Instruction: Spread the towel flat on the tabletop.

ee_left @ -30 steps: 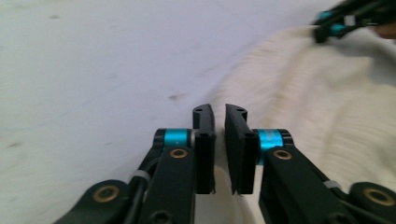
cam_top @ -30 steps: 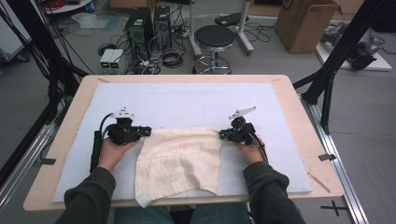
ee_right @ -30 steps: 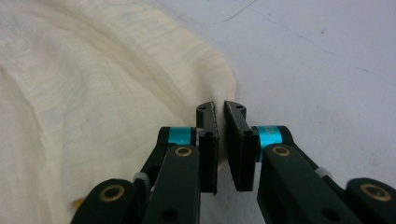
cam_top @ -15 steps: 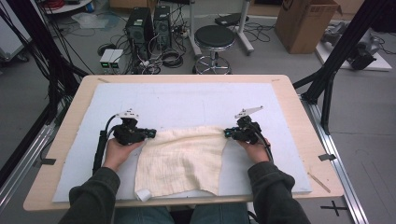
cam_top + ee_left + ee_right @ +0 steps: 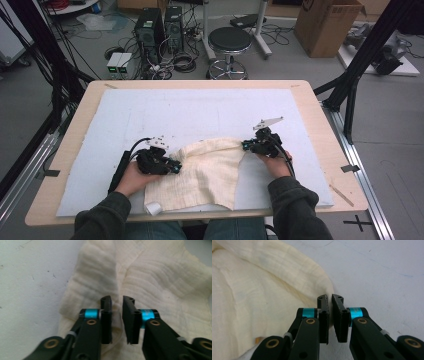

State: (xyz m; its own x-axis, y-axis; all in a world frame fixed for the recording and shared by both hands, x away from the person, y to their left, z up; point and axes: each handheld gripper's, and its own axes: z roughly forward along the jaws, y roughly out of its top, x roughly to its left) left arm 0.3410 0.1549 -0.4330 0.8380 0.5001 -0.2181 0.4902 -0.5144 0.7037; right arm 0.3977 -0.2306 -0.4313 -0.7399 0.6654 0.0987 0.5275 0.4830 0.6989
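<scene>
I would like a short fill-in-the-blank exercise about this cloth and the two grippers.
1. The cloth has a ____ colour.
2. The right gripper pinches the cloth's ____.
3. The left gripper has just been ____ its jaws, with cloth between them.
4. Under the cloth lies a ____ mat.

Missing words: cream; edge; opening; white

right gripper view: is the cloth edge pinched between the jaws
Yes, in the right gripper view the right gripper has its jaws nearly together with the rounded edge of the cream cloth caught between the tips.
</scene>
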